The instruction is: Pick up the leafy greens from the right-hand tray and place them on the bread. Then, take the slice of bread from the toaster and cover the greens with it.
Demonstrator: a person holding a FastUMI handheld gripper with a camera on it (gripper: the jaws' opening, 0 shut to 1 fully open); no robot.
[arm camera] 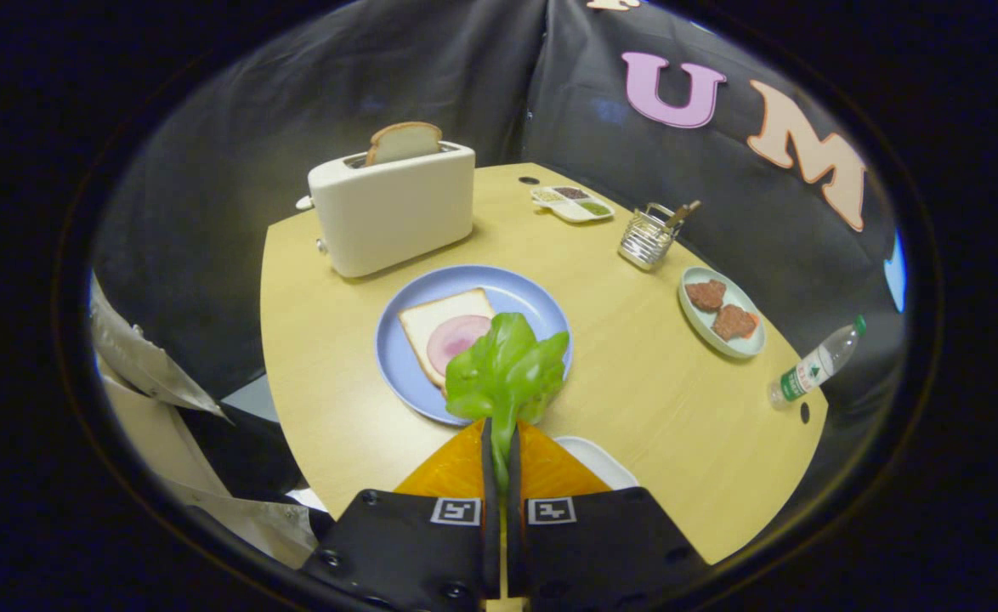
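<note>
- Your gripper (500, 433) is clenched on the greens (506, 372): both fingers pinch the stem end, and the leaves fan out just ahead of the tips, over the near rim of the plate (526, 293).
- The hold is thin. The greens look soft, glossy and crinkled, like moulded plastic, so a jolt could let the stem slip out between the fingers.
- Release too soon and the leaves likely land on the plate's rim or the table (635, 382), short of the bread (431, 327).
- That bread is a flat, pale square with a round pink slice (455, 336) on top; its slick face may let the greens slide off.
- The leaves hide part of the bread from you, so judging the drop point is harder.
- The second slice (404, 141) stands upright in the toaster (393, 208), a smooth cream box beyond the plate; grip it gently or it may crumble or tip.
</note>
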